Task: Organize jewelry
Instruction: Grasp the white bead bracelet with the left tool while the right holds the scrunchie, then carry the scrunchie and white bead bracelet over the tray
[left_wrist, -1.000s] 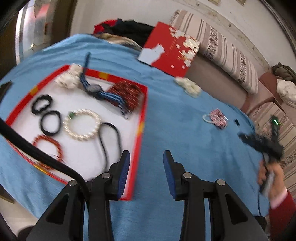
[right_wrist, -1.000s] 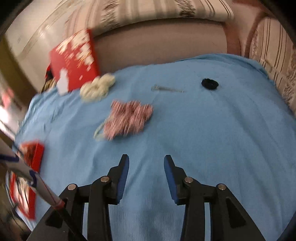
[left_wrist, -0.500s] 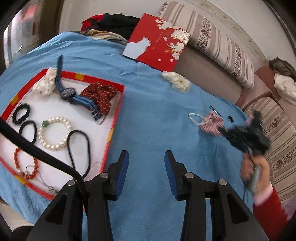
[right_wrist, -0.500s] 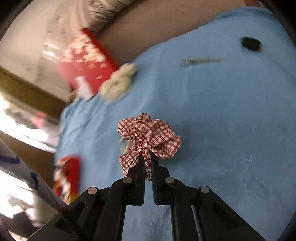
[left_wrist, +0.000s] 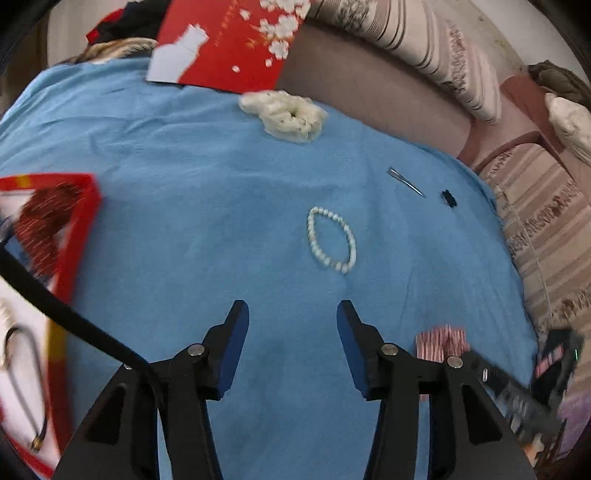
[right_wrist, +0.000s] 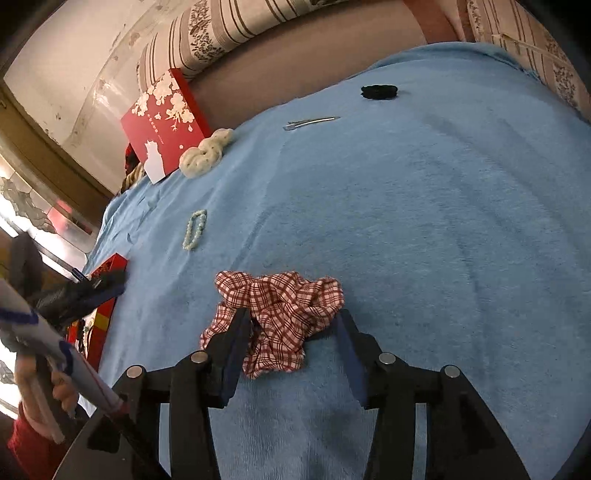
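A red-and-white checked scrunchie (right_wrist: 280, 317) lies on the blue cloth between the fingers of my right gripper (right_wrist: 291, 325), whose jaws stand open around it. It also shows in the left wrist view (left_wrist: 441, 341). My left gripper (left_wrist: 292, 314) is open and empty above the cloth. A pale bead bracelet (left_wrist: 331, 240) lies just ahead of it, also seen in the right wrist view (right_wrist: 194, 229). The red-rimmed white tray (left_wrist: 79, 236) with jewelry sits at the left.
A cream scrunchie (left_wrist: 284, 114), a metal hair clip (left_wrist: 406, 182) and a small black hair tie (left_wrist: 447, 198) lie farther back on the cloth. A red box (left_wrist: 229, 40) leans at the back. A striped sofa (left_wrist: 546, 229) borders the right side.
My right gripper was shut on the checked scrunchie and lifted it; now its jaws are open and the scrunchie lies on the cloth. My left gripper has swung right, away from the tray, toward the bracelet.
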